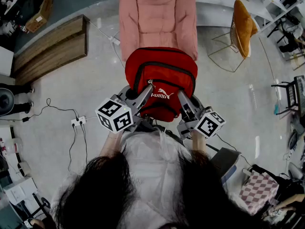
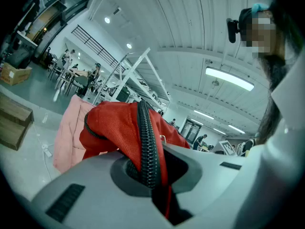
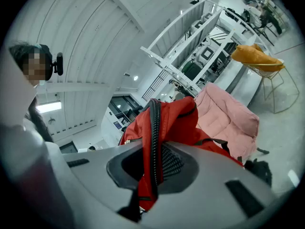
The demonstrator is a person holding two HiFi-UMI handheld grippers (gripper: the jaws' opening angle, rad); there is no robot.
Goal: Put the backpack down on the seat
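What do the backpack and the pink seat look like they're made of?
The backpack: red woven fabric, probably nylon or polyester, matte; fine weave and a black coil zipper show. The pink seat: soft padded textile, matte; puffy quilted panels with stitched seams.

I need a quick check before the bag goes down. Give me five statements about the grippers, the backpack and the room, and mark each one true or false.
1. The left gripper is shut on the red backpack. True.
2. The right gripper hangs open and empty. False: it too is shut on the backpack, at a zipped edge.
3. The seat beyond the backpack is pink. True.
4. The orange chair stands at the head view's left. False: it stands at the upper right.
5. A power strip lies at the head view's left. True.
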